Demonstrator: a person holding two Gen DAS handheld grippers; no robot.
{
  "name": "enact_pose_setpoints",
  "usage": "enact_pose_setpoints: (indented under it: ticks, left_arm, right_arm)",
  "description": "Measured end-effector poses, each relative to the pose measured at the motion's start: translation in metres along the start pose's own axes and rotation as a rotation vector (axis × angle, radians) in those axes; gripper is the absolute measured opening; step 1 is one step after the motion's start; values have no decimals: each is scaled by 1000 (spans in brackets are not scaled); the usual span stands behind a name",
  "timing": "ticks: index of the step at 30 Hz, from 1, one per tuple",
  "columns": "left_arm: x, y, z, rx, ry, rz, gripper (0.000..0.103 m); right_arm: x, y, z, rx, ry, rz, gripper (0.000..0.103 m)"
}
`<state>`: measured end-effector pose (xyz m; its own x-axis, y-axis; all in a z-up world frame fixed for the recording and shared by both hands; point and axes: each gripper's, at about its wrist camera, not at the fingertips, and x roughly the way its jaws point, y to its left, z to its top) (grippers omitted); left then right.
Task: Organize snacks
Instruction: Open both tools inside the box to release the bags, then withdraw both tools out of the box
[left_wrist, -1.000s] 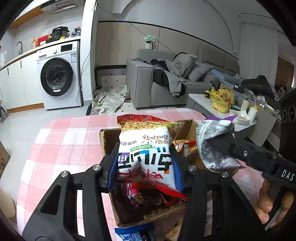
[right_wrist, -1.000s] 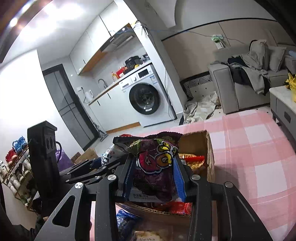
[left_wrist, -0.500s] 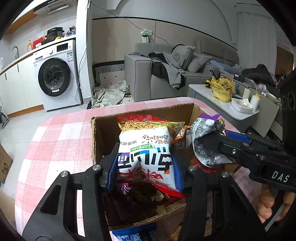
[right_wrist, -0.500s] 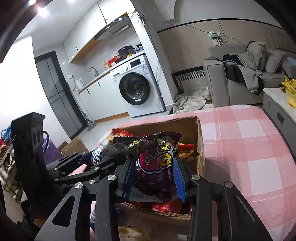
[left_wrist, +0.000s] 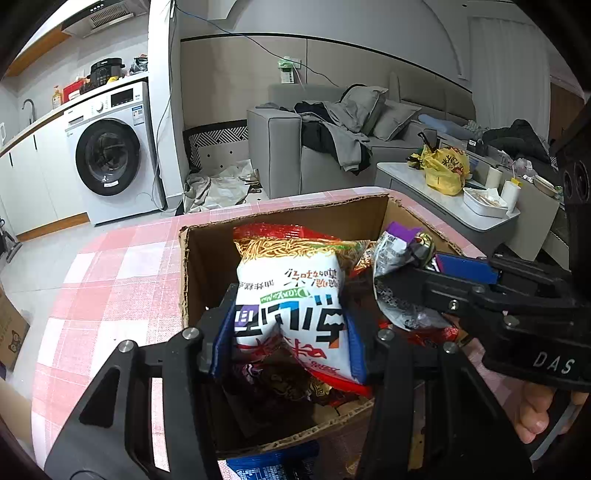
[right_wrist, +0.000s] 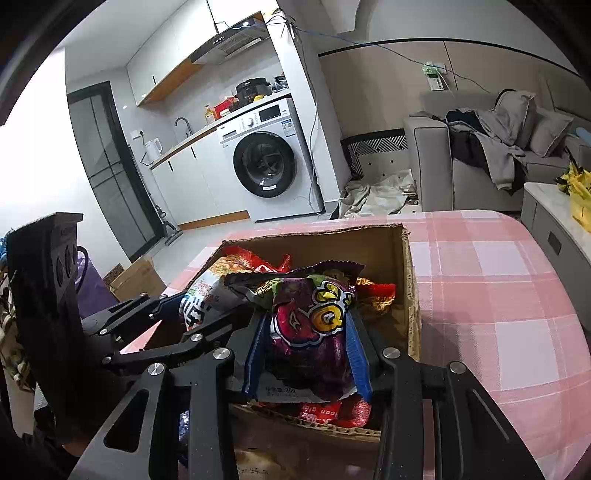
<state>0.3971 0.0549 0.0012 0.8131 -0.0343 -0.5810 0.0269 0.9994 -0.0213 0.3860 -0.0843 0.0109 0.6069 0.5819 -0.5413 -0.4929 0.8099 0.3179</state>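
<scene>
An open cardboard box (left_wrist: 284, 225) (right_wrist: 412, 280) sits on the pink checked tablecloth and holds several snack packets. My left gripper (left_wrist: 290, 325) is shut on a white noodle snack bag (left_wrist: 291, 295) and holds it over the box's left half. My right gripper (right_wrist: 306, 347) is shut on a purple snack bag (right_wrist: 314, 314) over the box's right half. In the left wrist view the right gripper (left_wrist: 417, 280) shows beside mine with that bag (left_wrist: 399, 247). In the right wrist view the left gripper (right_wrist: 192, 306) and its white bag (right_wrist: 201, 291) show at the left.
A blue packet (left_wrist: 266, 465) lies on the table in front of the box. The pink checked table (right_wrist: 491, 280) extends right of the box. A washing machine (left_wrist: 107, 155), a grey sofa (left_wrist: 332, 140) and a low table (left_wrist: 461, 206) with clutter stand beyond.
Both grippers have moved forward and down with their bags, so the box now fills more of each view and the bags hang inside its rim.
</scene>
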Motion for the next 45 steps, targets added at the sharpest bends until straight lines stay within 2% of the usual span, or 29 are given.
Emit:
enact_pose_setpoints:
  ticks: [4,5,8,10,12,13,14,17,18,19,23,33,39,45]
  left_arm:
    - [-3,4,1,-21,4,-13,47]
    - [-3,3,1,-21,8,-13,48]
    - [-10,1,3,-7,6,-13,57]
    - [-17,0,4,-7,-4,-3,68]
    - [-26,0,4,-12,-7,3,79]
    - [-32,0,3,-16,-12,-1,84]
    - [-38,0,3,-20,-16,-6,84]
    - [-56,2,0,-20,-17,4,90]
    - [-64,4,-3,-21,-20,10,99]
    - [-71,4,-5,-24,-26,13,103]
    - [-95,10,-10,-40,-35,0,103]
    - [-152,25,-35,-64,-45,42,103]
    - [-163,34,-65,-73,-14,58,103]
    - [-149,43,-72,-70,28,74,103]
  right_arm:
    - [-4,-3,-1,7,6,12,43]
    - [-7,-2,-1,5,1,12,51]
    - [-21,-3,0,5,-42,0,61]
    - [-32,-6,1,17,-58,-8,63]
    - [-43,-9,2,17,-74,-19,72]
    - [-50,-10,2,20,-83,-24,81]
    - [-55,-12,1,26,-89,-27,89]
    - [-73,-19,-2,55,-106,-29,101]
    - [-78,-22,-2,66,-109,-32,103]
    - [-82,-23,-3,74,-108,-36,103]
    - [-93,-23,-9,72,-86,-53,103]
    - [-104,-4,-32,20,-38,-72,103]
    - [-89,8,-51,-29,37,-75,103]
    - [-67,19,-70,-55,96,-78,103]
